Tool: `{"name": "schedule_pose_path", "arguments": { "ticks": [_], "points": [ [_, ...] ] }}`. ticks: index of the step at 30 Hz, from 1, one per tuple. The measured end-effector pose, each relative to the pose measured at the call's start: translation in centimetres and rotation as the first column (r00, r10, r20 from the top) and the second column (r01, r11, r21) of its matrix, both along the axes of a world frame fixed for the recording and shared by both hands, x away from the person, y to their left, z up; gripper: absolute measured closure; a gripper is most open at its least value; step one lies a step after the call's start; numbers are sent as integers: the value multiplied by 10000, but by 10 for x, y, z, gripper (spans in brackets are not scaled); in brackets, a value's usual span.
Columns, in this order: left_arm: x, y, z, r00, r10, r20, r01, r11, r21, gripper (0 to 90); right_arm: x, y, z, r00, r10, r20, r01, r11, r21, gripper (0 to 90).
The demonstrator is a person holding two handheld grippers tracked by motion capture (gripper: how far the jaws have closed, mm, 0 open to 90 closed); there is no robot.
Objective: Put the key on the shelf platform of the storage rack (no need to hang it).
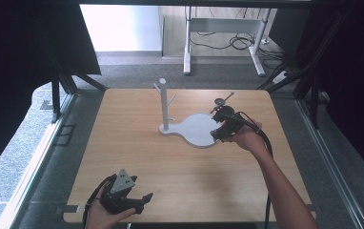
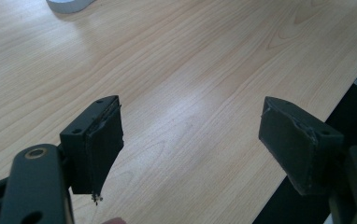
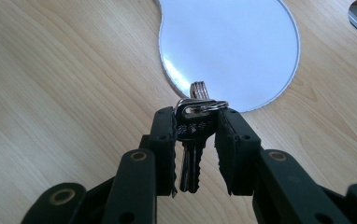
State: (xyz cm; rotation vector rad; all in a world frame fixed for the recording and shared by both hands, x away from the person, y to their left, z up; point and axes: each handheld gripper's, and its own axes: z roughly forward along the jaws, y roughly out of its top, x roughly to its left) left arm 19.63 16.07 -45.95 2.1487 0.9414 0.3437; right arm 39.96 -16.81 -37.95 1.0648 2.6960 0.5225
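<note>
A light wooden table carries a white stand with short pegs, rising from a flat white base that widens into a rounded plate. Beyond the table's far edge, a white desk frame stands over loose black cables on grey floor.

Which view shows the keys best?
The right gripper view: the keys sit close up, clamped between the right tongs, ring on top, blades hanging down, above the stand's white base. In the high view they are too small to make out at the right tongs. The left gripper view has bare table beyond open tongs.
</note>
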Motion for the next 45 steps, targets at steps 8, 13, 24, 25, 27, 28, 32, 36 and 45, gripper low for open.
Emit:
{"name": "schedule_pose_path", "arguments": {
  "ticks": [8, 13, 24, 25, 27, 28, 32, 36, 45],
  "points": [
    [0, 2, 1, 10000, 33, 10, -33, 10000, -31, 223, 5, 6, 0, 10000, 85, -31, -85, 10000, 6, 694],
    [0, 2, 1, 10000, 37, 20, -37, 10000, 5, 223, 8, 11, 0, 10000, 98, -16, -98, 9999, -25, 694],
    [0, 5, 2, 9999, 108, 55, -108, 9999, -63, 222, 17, 19, -2, 9999, 59, -84, -60, 9999, -81, 694],
    [0, 5, 2, 9999, 100, 56, -99, 9999, -64, 222, 18, 20, -2, 9999, 21, -107, -21, 10000, -65, 694],
    [0, 5, 2, 9999, 95, 49, -95, 9999, -59, 222, 20, 21, -2, 9999, 73, -96, -74, 9999, -84, 694],
    [0, 4, 2, 10000, 85, 51, -85, 9999, -61, 222, 21, 22, -2, 9999, 78, -117, -79, 9999, -65, 694],
    [-1, 4, 2, 10000, 66, 52, -65, 9999, -80, 222, 24, 26, -2, 9999, 87, -123, -88, 9999, -59, 694],
    [0, 4, 2, 10000, 54, 50, -54, 10000, -84, 222, 27, 30, -2, 9998, 92, -158, -93, 9999, -95, 694],
    [0, 6, 2, 9999, 88, 51, -87, 9999, -99, 222, 38, 37, -7, 9997, 94, -237, -97, 9999, -125, 694]
  ]
}}
